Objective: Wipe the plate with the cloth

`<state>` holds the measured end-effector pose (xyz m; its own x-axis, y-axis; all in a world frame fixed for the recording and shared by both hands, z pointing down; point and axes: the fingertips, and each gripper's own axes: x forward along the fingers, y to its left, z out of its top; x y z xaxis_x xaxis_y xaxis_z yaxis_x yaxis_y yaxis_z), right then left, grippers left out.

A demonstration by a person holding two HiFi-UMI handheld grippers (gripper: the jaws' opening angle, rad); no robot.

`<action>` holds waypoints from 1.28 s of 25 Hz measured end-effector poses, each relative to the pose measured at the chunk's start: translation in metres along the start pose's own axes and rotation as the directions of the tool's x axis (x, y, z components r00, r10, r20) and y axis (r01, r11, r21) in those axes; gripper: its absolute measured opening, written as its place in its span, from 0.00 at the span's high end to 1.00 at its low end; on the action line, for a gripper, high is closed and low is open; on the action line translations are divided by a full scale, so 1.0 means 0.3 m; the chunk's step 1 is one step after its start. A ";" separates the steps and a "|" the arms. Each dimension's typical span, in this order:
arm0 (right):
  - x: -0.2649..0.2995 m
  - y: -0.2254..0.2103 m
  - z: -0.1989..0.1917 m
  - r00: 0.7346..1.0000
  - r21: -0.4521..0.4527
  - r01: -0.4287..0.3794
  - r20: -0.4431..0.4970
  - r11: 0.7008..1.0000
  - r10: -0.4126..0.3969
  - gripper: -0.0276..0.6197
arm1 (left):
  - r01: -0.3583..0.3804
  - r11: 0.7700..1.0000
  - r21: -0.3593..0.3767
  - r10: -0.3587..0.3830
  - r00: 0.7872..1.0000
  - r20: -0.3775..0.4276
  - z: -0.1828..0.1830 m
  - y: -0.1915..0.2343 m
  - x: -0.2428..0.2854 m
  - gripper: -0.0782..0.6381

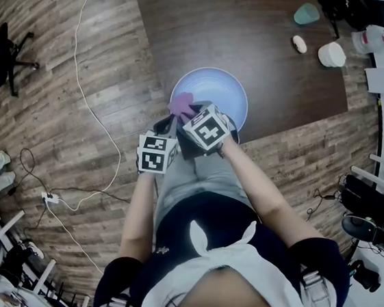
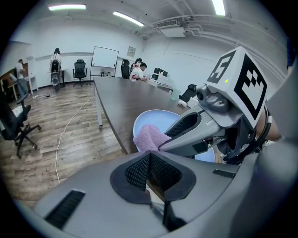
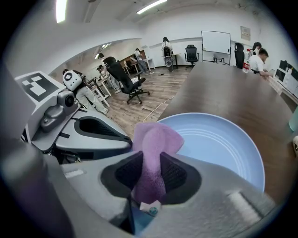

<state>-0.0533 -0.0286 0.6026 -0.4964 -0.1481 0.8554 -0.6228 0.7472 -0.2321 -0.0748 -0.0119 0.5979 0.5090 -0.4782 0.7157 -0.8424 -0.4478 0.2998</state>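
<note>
A pale blue plate point(image 1: 216, 90) lies at the near edge of the dark table point(image 1: 260, 40). My right gripper point(image 1: 183, 110) is shut on a purple cloth point(image 1: 182, 103), which hangs over the plate's near-left rim. In the right gripper view the cloth point(image 3: 156, 139) runs up between the pads point(image 3: 173, 171) and flops out above the plate point(image 3: 219, 144). My left gripper point(image 1: 166, 127) stays just left of it, off the table edge. Its pads point(image 2: 139, 168) meet with nothing between them. From there the cloth point(image 2: 150, 137) and plate point(image 2: 158, 118) lie ahead.
Far across the table stand a teal cup point(image 1: 306, 14), a white bowl point(image 1: 332, 54) and a small pale object point(image 1: 299, 44). A white cable point(image 1: 94, 104) runs over the wooden floor at left, near an office chair point(image 1: 4, 52). People sit and stand in the background.
</note>
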 end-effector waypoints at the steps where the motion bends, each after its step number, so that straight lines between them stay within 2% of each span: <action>1: -0.003 -0.005 0.001 1.000 -0.006 0.001 -0.003 1.000 -0.001 0.79 | -0.004 1.000 0.001 0.004 1.000 0.000 0.002 0.000 0.001 0.88; 13: 0.002 -0.041 0.002 1.000 0.048 -0.009 0.012 0.999 0.008 0.79 | -0.023 1.000 0.016 0.023 1.000 -0.014 0.004 0.006 0.004 0.88; 32: -0.006 -0.140 0.020 0.999 0.054 0.030 0.015 0.998 -0.031 0.78 | -0.025 1.000 0.008 0.025 1.000 -0.019 0.008 0.009 0.006 0.88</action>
<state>-0.0299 -0.0637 0.6079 -0.4858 -0.1811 0.8551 -0.6691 0.7066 -0.2304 -0.0758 -0.0156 0.5984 0.4844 -0.4746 0.7349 -0.8532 -0.4421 0.2768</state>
